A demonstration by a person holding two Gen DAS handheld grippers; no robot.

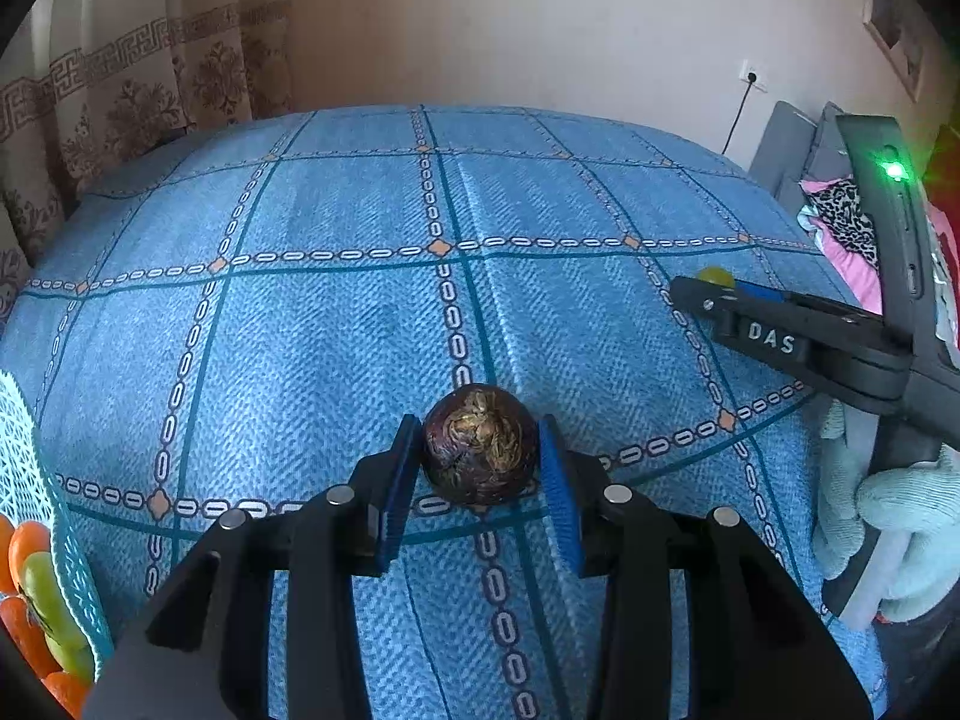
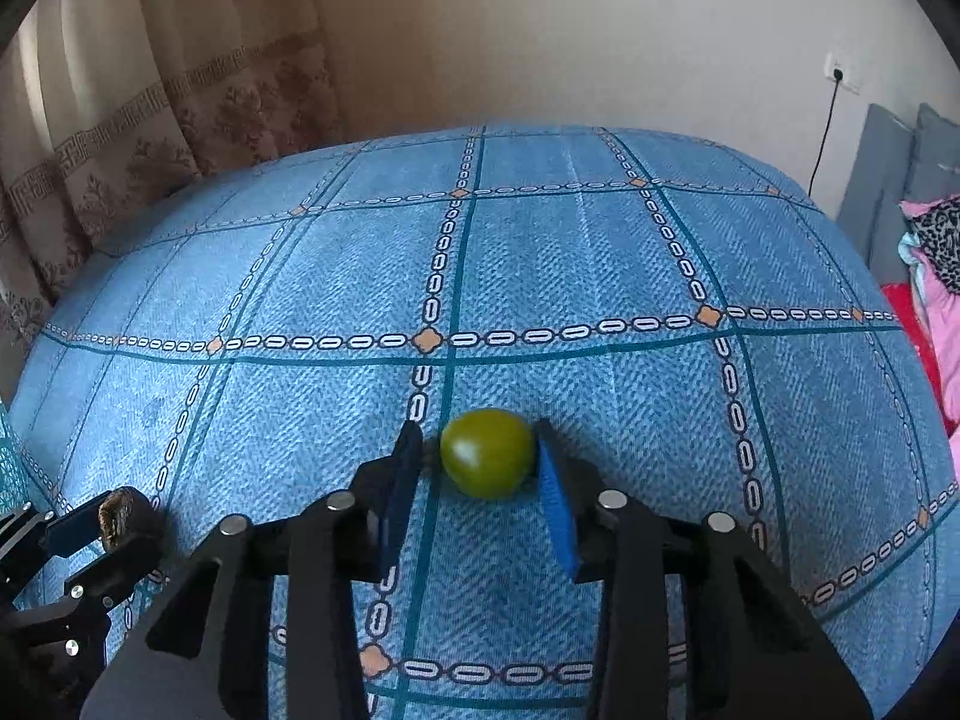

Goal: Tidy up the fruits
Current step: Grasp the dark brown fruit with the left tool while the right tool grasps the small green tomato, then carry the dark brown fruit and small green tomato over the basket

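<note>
Fruits already sit in a pale mesh basket (image 1: 36,510), which I see only at the left wrist view's edge; my left gripper (image 1: 480,468) clenches a dark purple fruit (image 1: 480,444) between its pads; my right gripper (image 2: 477,474) brackets a green fruit (image 2: 487,453) on the blue tablecloth (image 2: 540,276), left pad visibly apart from it, jaws released.

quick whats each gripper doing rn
Left gripper: shut on the dark brown fruit.
Right gripper: open around the green fruit, gaps on both sides.
</note>
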